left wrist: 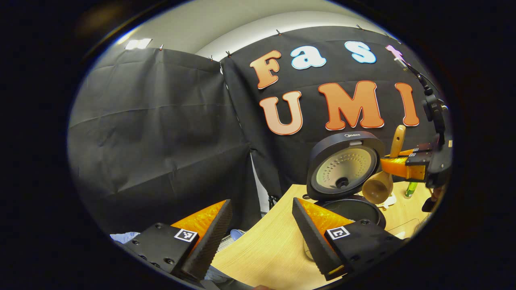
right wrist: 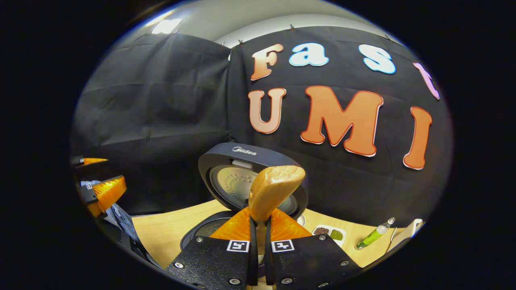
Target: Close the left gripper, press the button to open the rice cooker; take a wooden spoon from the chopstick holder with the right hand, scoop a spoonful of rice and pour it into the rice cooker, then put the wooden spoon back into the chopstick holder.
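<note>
1. Right gripper (right wrist: 260,237) is clenched on my wooden spoon (right wrist: 274,189), held above the open rice cooker (right wrist: 238,161).
2. Left gripper (left wrist: 262,237) hangs released, off the surface (left wrist: 270,245).
3. Tilting early could spill rice outside the pot.

Your way into the rice cooker (left wrist: 350,209) pot from above is open — only its raised lid (left wrist: 344,164) walls off the back. The wooden spoon (left wrist: 381,181) and right gripper (left wrist: 403,165) crowd the right rim — the table (left wrist: 266,245) left of it lies bare.
</note>
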Action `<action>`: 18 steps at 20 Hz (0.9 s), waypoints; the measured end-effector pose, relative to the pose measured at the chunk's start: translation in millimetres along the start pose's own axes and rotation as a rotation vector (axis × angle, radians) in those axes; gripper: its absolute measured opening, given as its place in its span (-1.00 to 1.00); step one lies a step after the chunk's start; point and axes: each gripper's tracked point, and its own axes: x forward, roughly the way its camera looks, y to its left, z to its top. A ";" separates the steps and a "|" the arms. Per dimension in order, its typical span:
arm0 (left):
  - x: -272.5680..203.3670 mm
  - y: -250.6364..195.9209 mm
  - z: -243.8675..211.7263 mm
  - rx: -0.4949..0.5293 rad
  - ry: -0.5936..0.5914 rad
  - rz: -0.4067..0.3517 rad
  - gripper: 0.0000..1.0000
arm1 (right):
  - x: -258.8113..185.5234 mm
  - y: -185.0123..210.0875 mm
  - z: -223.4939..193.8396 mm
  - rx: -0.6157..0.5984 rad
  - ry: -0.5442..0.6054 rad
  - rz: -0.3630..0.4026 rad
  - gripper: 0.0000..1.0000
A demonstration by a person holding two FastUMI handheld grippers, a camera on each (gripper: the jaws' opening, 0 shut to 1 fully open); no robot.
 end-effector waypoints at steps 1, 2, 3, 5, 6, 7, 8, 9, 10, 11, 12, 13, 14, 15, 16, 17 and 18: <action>-2.2 -4.4 -0.9 0.002 0.000 -0.008 1.00 | -7.9 -10.7 -0.1 0.034 0.005 -0.009 -0.88; -2.3 -8.5 -0.6 0.005 0.000 -0.015 1.00 | -16.5 -22.4 -1.0 0.070 0.007 -0.023 -0.88; -0.9 -13.2 0.1 0.007 0.001 -0.023 1.00 | -25.0 -33.3 -1.1 0.101 0.009 -0.039 -0.88; -0.6 -25.0 1.9 0.008 0.003 -0.044 1.00 | -42.3 -55.4 -4.7 0.154 0.012 -0.075 -0.89; -0.7 -32.0 2.7 0.008 0.002 -0.057 1.00 | -52.0 -66.7 -8.0 0.174 0.015 -0.096 -0.89; -0.4 -38.4 5.1 0.008 -0.001 -0.070 1.00 | -61.4 -76.9 -10.3 0.192 0.019 -0.120 -0.89; -0.2 -45.3 8.7 0.009 -0.006 -0.082 1.00 | -70.5 -90.0 -13.3 0.207 0.021 -0.147 -0.88; 0.8 -53.1 10.5 0.010 -0.011 -0.094 1.00 | -79.5 -101.7 -19.0 0.219 0.026 -0.177 -0.89; 1.5 -61.2 12.9 0.013 -0.014 -0.108 1.00 | -88.7 -114.0 -24.9 0.232 0.030 -0.209 -0.88; 2.7 -69.2 14.9 0.014 -0.013 -0.120 1.00 | -96.6 -127.1 -32.2 0.243 0.036 -0.239 -0.88; 2.9 -76.9 14.9 0.015 -0.009 -0.132 1.00 | -105.2 -140.5 -39.0 0.260 0.041 -0.270 -0.88; 2.2 -86.7 15.4 0.013 -0.006 -0.149 1.00 | -113.6 -151.6 -44.8 0.276 0.049 -0.297 -0.89; 0.4 -96.8 17.5 0.014 -0.006 -0.168 1.00 | -122.9 -164.3 -52.1 0.298 0.058 -0.325 -0.88; -0.7 -104.5 19.4 0.019 -0.008 -0.184 1.00 | -132.0 -175.5 -60.1 0.320 0.066 -0.352 -0.88; -1.6 -112.1 21.9 0.026 -0.012 -0.198 1.00 | -143.4 -188.5 -66.7 0.345 0.071 -0.382 -0.89; -2.1 -119.0 23.6 0.033 -0.015 -0.210 1.00 | -152.8 -196.5 -72.7 0.365 0.073 -0.407 -0.88; -3.0 -125.7 25.8 0.037 -0.018 -0.219 1.00 | -161.9 -206.3 -79.8 0.383 0.078 -0.435 -0.88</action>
